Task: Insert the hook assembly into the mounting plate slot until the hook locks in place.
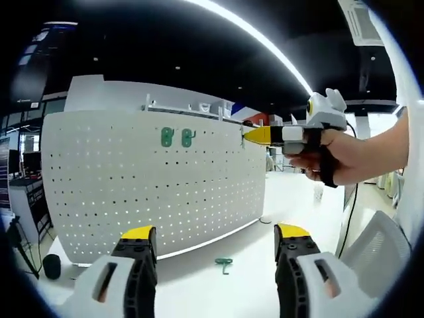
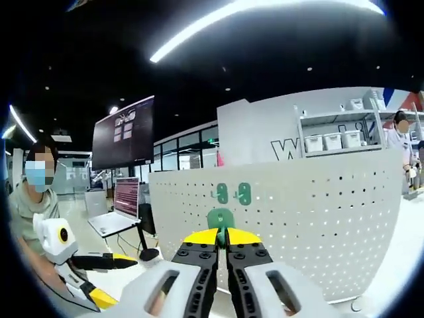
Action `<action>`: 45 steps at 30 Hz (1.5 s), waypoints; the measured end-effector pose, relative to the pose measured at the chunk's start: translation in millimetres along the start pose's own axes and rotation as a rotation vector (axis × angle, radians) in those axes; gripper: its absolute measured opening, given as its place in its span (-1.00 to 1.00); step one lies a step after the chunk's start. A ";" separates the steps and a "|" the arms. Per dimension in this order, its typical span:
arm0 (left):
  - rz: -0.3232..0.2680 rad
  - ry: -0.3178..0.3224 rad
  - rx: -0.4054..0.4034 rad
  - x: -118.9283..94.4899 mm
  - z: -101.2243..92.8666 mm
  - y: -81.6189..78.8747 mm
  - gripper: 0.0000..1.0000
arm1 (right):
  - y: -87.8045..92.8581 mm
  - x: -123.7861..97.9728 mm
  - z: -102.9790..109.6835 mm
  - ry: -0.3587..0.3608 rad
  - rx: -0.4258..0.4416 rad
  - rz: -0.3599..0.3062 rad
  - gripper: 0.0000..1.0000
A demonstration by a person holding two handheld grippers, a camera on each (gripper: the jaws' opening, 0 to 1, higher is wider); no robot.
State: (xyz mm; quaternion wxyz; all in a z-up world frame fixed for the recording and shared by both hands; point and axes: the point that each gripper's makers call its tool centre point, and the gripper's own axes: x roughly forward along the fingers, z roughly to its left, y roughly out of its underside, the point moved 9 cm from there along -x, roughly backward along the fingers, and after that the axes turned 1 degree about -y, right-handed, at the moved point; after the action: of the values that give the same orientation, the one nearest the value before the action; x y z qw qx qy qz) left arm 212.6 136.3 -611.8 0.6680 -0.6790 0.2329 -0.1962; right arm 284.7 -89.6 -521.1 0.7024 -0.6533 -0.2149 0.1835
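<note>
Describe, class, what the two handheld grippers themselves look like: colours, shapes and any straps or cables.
Both grippers have white moulded bodies, black jaw arms with bolt heads, and yellow jaw tips: see the left gripper and right gripper. From the left gripper view, the right gripper has a black strap around the hand and a black cable hanging below.

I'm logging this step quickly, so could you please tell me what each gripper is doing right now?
Left gripper: open, holding nothing; a green hook lies on the table ahead.
Right gripper: closed on a green hook, facing the white pegboard.

White table (image 1: 278,199): pegboard (image 1: 152,185), green hook (image 1: 224,264).
</note>
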 end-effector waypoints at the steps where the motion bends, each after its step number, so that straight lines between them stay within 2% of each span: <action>1: -0.001 0.000 -0.002 0.0 0.5 0.7 0.49 | 0.1 1.3 -1.6 0.008 0.005 -0.001 -0.99; 7: 0.010 0.002 0.000 -0.1 2.5 6.7 0.49 | -1.3 7.7 -3.9 0.040 0.005 -0.008 -0.99; 24: -0.003 0.007 -0.006 -0.9 5.2 12.1 0.49 | -13.0 36.7 -22.1 0.129 -0.019 -0.039 -0.98; 45: -0.013 0.004 0.002 -1.7 7.3 16.1 0.49 | -19.6 71.5 -41.4 0.197 -0.063 -0.056 -0.98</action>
State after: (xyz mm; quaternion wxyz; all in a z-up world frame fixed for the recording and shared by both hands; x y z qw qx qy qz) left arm 214.6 143.2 -627.9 0.6671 -0.6792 0.2298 -0.2022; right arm 366.7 -87.4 -499.4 0.7039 -0.6838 -0.1686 0.0920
